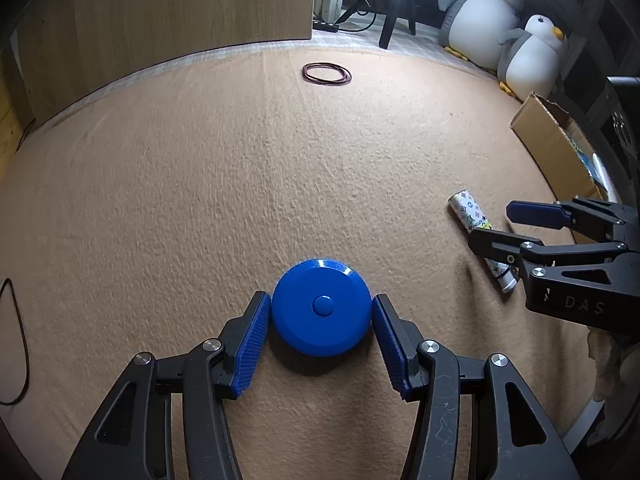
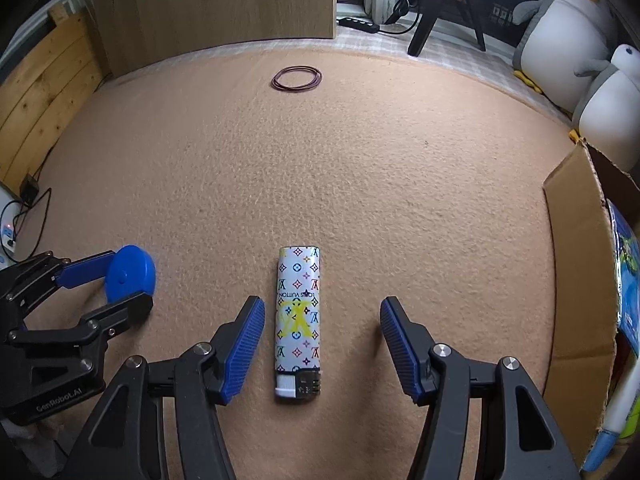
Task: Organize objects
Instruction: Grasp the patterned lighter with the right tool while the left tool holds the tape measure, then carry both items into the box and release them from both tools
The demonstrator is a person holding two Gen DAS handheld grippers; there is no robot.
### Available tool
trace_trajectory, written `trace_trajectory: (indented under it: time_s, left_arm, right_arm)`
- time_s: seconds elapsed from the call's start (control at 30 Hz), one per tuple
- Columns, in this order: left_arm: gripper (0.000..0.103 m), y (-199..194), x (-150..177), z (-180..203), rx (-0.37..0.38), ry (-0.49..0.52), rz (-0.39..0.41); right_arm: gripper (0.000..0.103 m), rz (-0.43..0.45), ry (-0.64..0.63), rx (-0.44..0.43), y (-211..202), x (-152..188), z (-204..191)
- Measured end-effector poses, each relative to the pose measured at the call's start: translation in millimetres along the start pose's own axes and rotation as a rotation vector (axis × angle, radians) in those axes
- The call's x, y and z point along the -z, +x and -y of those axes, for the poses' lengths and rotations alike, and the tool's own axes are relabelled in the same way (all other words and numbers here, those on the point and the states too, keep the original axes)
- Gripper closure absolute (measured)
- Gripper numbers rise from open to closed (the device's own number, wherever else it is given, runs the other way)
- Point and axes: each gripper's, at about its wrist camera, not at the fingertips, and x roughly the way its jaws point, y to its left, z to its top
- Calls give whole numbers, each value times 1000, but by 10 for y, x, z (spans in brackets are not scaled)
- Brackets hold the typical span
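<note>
A round blue disc (image 1: pixel 320 320) with a centre button lies flat on the tan felt mat (image 1: pixel 240 180). My left gripper (image 1: pixel 320 298) straddles it, open, with its pads just off the disc's sides. To the right lies a white patterned lighter (image 2: pixel 298 320), its cap end nearest the camera. My right gripper (image 2: pixel 322 300) stands open around it, with a clear gap on each side. Each wrist view shows the other tool too: the right gripper (image 1: pixel 494 224) over the lighter (image 1: pixel 468 210), and the left gripper (image 2: pixel 132 280) about the disc (image 2: pixel 132 268).
A loop of dark rubber bands (image 2: pixel 297 79) lies at the far side of the mat. An open cardboard box (image 2: pixel 580 260) holding colourful items stands at the right edge. Two plush penguins (image 2: pixel 568 20), a tripod (image 2: pixel 436 0) and a wooden panel (image 2: pixel 212 4) stand beyond the mat.
</note>
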Motion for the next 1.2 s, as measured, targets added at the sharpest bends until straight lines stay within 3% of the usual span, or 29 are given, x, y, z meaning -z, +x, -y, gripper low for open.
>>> trace_trajectory:
  time_s: [0.23,0.67,1.2]
  left_arm:
    - [49,1,12,17,-15,12,5]
    - [49,-15,23,31,-17,3,17]
    - [49,-134,-80,178,14,6,50]
  right_arm:
    - [48,-23,-18,12,61,-5,-35]
    - [82,-20,-35,21,66,-13,-42]
    - [82,40,39,-29,-215,73,155]
